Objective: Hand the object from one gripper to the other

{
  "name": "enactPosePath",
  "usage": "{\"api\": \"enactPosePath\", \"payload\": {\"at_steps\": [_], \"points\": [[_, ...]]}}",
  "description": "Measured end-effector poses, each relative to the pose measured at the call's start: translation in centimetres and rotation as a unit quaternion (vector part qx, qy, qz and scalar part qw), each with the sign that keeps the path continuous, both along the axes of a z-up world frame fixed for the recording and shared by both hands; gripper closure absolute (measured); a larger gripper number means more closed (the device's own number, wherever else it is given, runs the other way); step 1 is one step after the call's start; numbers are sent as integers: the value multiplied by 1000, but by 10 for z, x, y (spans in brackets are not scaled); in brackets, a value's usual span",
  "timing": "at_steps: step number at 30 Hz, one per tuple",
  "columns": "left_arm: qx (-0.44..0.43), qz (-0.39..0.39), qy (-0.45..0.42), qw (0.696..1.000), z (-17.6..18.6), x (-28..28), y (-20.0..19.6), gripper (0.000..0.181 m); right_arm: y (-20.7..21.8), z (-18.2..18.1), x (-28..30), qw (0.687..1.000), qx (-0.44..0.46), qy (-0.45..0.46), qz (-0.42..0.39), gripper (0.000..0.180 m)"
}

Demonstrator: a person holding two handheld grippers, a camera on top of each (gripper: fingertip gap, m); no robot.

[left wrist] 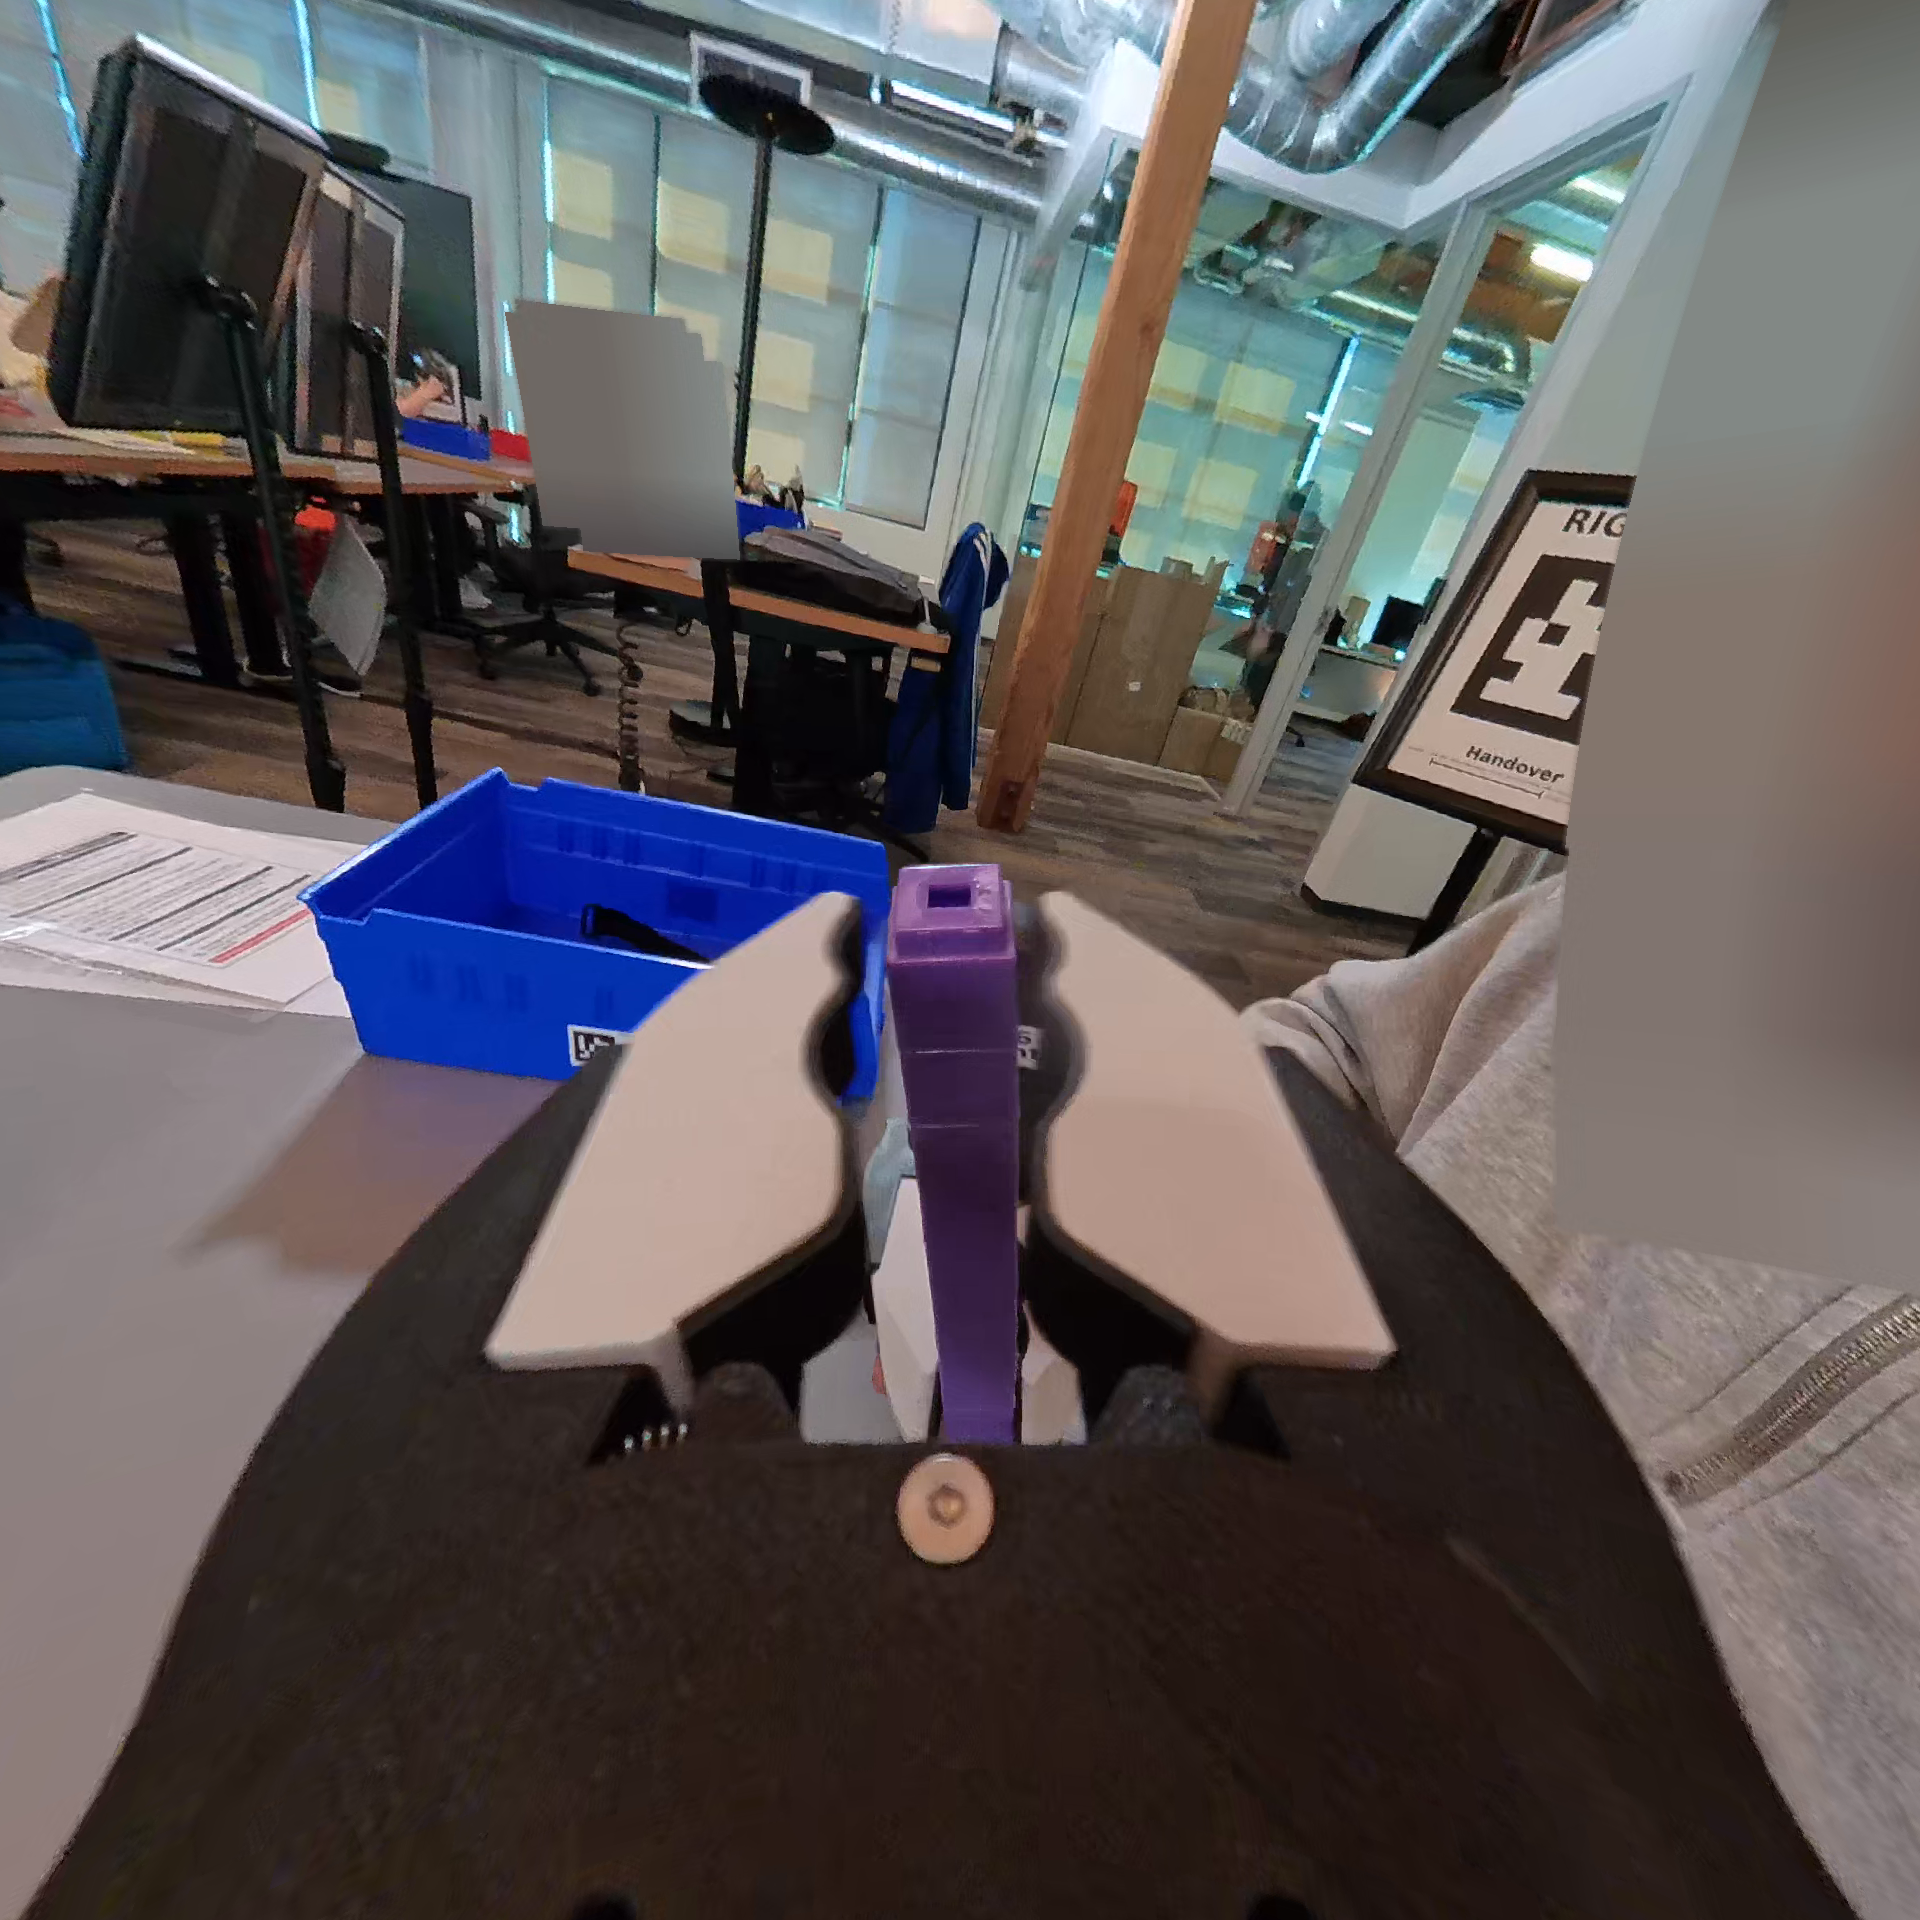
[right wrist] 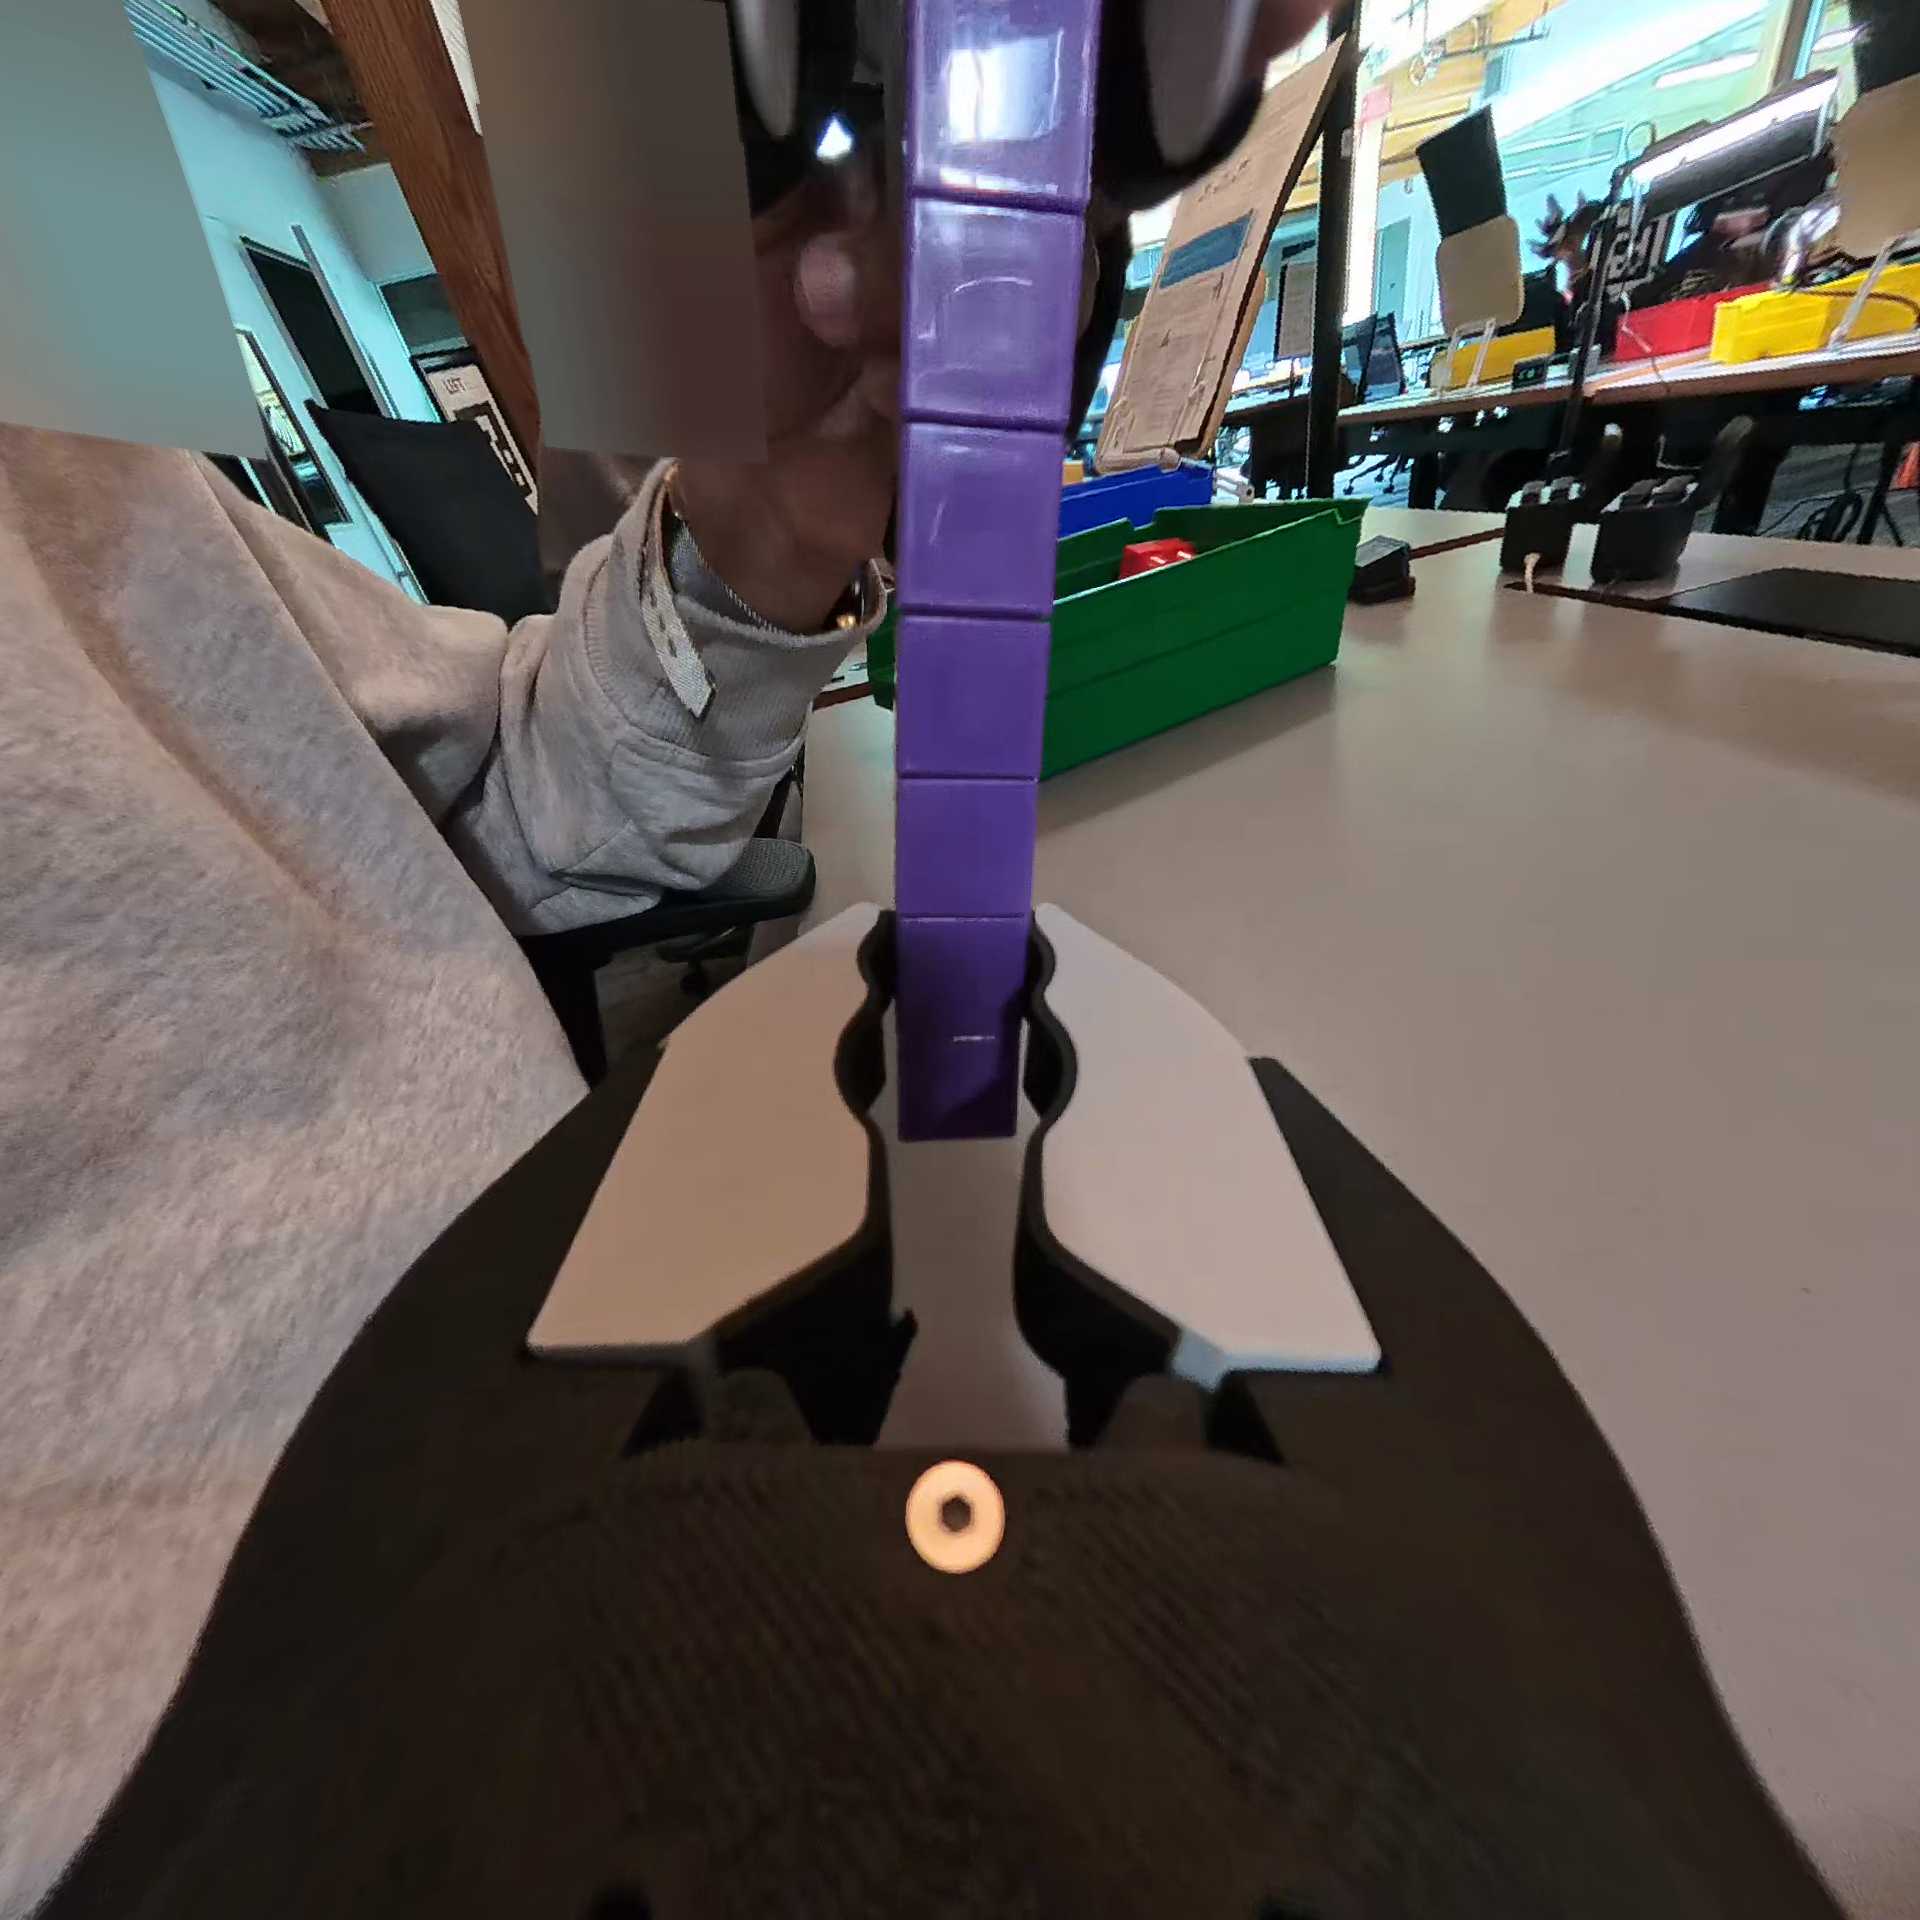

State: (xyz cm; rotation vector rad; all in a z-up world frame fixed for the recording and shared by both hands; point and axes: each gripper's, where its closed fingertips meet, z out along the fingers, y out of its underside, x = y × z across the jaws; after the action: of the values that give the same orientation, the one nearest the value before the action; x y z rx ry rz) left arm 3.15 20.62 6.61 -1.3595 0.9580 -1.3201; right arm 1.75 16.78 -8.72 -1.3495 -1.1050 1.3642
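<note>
Item: purple block stick [right wrist: 971, 665], spanning both my tools above the table [right wrist: 1455, 935]. Right tool [right wrist: 956, 1023] clamps its near end. Left tool [left wrist: 951, 1023] flanks the far end for the handover; I cannot tell whether it grips.

one purple block stick [right wrist: 971, 665], two grippers on it [left wrist: 948, 914] [right wrist: 956, 935], one blue bin [left wrist: 499, 935], one green bin [right wrist: 1195, 623].

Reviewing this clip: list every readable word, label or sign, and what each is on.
I don't quote writing; these things carry it:
Framed sign, right side of the left view: large print plus a black-and-white marker.
Sheets on the table: print too small.
Blue bin: marker sticker.
Clipboard, right view: blurred.
Bar: none seen.
</note>
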Motion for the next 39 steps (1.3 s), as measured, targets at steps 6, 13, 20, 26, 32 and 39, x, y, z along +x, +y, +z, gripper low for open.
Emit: {"api": "enactPosePath", "payload": {"at_steps": [6, 13, 20, 26, 32, 39], "points": [[7, 38, -5, 999, -18, 5, 8, 86, 3, 10, 9, 999, -20, 39, -13, 157], [-81, -73, 22, 994, -69, 30, -15, 121, 9, 15, 19, 998, -20, 54, -34, 157], [-78, -59, -1, 995, -72, 29, -9, 141, 9, 7, 16, 998, -39, 42, -29, 157], [-83, -54, -10, 995, -69, 25, -5, 140, 8, -10, 9, 998, -54, -5, -25, 157], [-73, -12, -34, 997, -55, 8, 9, 143, 5, -16, 6, 997, -70, -21, -16, 157], [-98, -19, -14, 995, -62, 8, 12, 159, -1, -26, 3, 995, -79, -61, -1, 157]]}}
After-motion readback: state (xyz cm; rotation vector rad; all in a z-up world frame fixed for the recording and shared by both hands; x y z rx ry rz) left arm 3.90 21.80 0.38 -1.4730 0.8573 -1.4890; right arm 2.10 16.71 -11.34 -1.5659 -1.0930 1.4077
